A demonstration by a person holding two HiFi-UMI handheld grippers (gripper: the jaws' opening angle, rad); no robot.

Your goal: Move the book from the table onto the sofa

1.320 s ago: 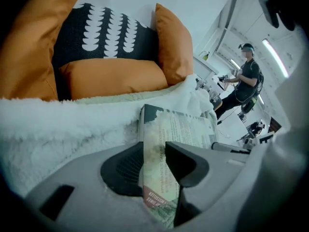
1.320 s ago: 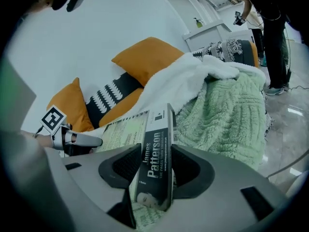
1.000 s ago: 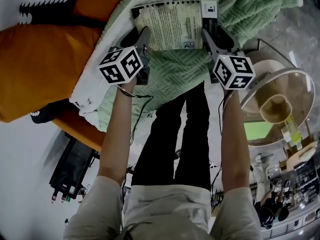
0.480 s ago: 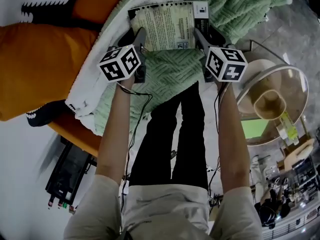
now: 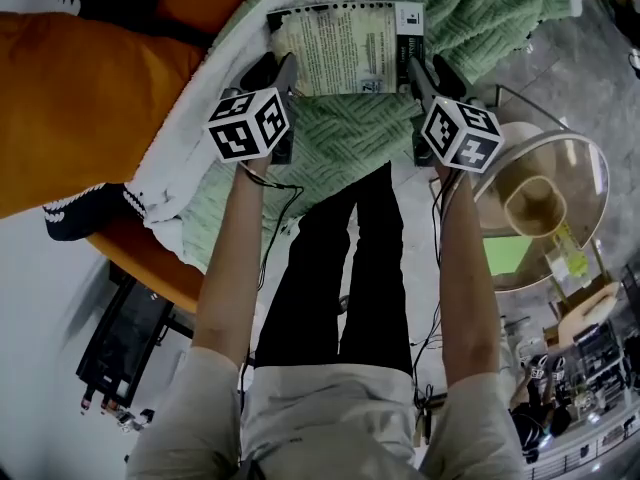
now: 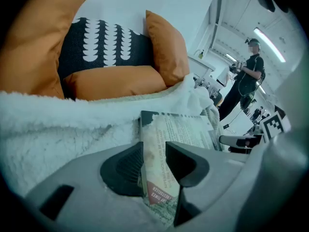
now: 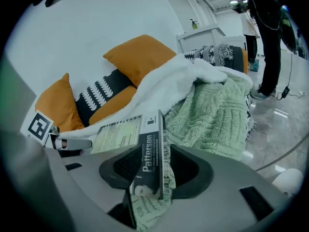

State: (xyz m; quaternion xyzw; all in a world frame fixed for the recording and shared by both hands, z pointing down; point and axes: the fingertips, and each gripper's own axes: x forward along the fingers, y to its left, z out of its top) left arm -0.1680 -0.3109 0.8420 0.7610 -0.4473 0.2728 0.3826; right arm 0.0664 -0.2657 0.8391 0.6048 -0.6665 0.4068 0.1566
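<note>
Since a second ago, hardly any shift. The book [image 5: 345, 46] lies in the same spot on the green blanket [image 5: 340, 138]. The left gripper [image 5: 280, 68] and right gripper [image 5: 428, 71] sit at its two sides as before. The right jaws have just been closing, with the book's spine edge between them.

Head view: the book lies flat with a pale printed cover up. It rests on the green blanket, which lies over a white fleece [image 5: 175, 168] on the sofa [image 5: 150, 260]. A big orange cushion [image 5: 80, 98] is to the left. A round glass table [image 5: 588, 183] is at right, well apart from the book. Both arms reach out above the person's black trousers [image 5: 340, 268]. Each gripper's marker cube covers much of its jaws, so the grip is not readable from here.

Left gripper view: the jaws are closed on the book's left edge, a pad against each face, and the book fills the gap. Seen only here:
- A black-and-white patterned cushion [image 6: 104, 47] is propped among orange ones behind the fleece.
- Another person [image 6: 244, 81] stands far off in the room.
- The tip of the right gripper shows past the book's far edge.

Right gripper view: the jaws are closed on the spine edge. The dark spine stands between the pads, its white lettering reading "Patterson". A fold of green blanket is bunched under it. Seen only here:
- A glossy grey floor [image 7: 280, 124] lies beyond the blanket.
- The left gripper's marker cube shows across the book.
</note>
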